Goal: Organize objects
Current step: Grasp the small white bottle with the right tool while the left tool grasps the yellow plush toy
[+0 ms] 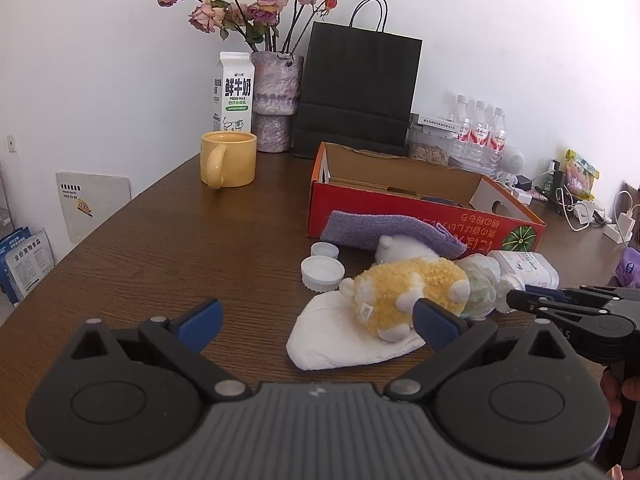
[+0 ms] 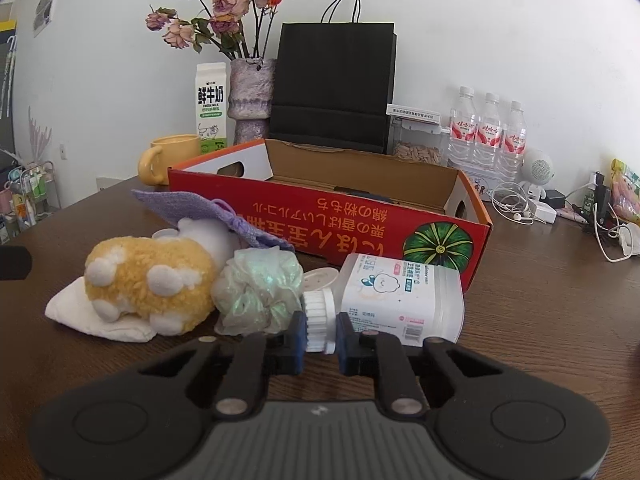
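Note:
My right gripper (image 2: 319,334) is shut on the white ribbed cap (image 2: 319,318) of a clear labelled bottle (image 2: 400,300) lying on its side on the brown table. A pale green bath pouf (image 2: 260,292) touches the cap's left side. Left of it a yellow and white plush toy (image 2: 148,284) lies on a folded white cloth (image 2: 80,316), with a purple cloth (image 2: 188,204) draped behind. My left gripper (image 1: 318,318) stands open in front of the plush toy (image 1: 408,292), holding nothing. The right gripper (image 1: 516,299) shows at the right edge of the left wrist view.
An open red cardboard box (image 2: 360,216) stands behind the pile. Two white lids (image 1: 322,274) lie left of the toy. A yellow mug (image 1: 228,158), milk carton (image 1: 234,92), vase of dried roses (image 1: 276,96), black paper bag (image 1: 356,88), water bottles (image 2: 486,128) and cables (image 2: 520,204) line the back.

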Motion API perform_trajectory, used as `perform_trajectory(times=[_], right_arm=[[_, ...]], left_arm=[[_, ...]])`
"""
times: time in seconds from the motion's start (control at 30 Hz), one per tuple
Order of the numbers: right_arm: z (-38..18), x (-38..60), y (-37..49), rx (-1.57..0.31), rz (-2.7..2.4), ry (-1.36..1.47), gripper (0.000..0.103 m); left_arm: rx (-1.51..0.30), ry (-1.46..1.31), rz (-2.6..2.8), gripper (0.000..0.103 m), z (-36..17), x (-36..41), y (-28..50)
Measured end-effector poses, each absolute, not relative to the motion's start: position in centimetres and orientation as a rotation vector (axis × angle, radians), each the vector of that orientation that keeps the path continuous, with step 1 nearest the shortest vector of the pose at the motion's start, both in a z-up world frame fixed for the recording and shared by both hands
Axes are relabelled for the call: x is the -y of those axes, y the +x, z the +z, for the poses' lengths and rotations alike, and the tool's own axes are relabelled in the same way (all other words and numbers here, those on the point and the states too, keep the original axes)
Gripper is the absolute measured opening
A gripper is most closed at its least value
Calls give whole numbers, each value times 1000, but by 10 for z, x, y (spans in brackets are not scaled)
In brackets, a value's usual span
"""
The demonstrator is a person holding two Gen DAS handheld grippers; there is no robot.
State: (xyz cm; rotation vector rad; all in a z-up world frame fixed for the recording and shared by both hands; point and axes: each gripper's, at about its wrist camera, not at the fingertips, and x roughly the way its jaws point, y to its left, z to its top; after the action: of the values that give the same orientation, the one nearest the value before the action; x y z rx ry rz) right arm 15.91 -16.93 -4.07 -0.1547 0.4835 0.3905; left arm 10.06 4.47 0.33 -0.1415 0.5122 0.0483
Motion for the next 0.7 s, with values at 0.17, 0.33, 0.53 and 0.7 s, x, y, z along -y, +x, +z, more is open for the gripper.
perform_trajectory(times=[0.17,0.33,0.53,0.7], right_arm=[[-32,188,128,-362,399,-113,14],[-28,209,112,-273,350,-71,14],[-34,220,115,-294,337,-33,14],[-20,225,117,-238,333,-5,14]], left_arm=[[-524,-143,43,103,0,-40,103],[-555,-126,23,103,-6,-24,111],[-568,-67,-11,103,-5,6,124],[-573,-37,-13,103,1,22,143]])
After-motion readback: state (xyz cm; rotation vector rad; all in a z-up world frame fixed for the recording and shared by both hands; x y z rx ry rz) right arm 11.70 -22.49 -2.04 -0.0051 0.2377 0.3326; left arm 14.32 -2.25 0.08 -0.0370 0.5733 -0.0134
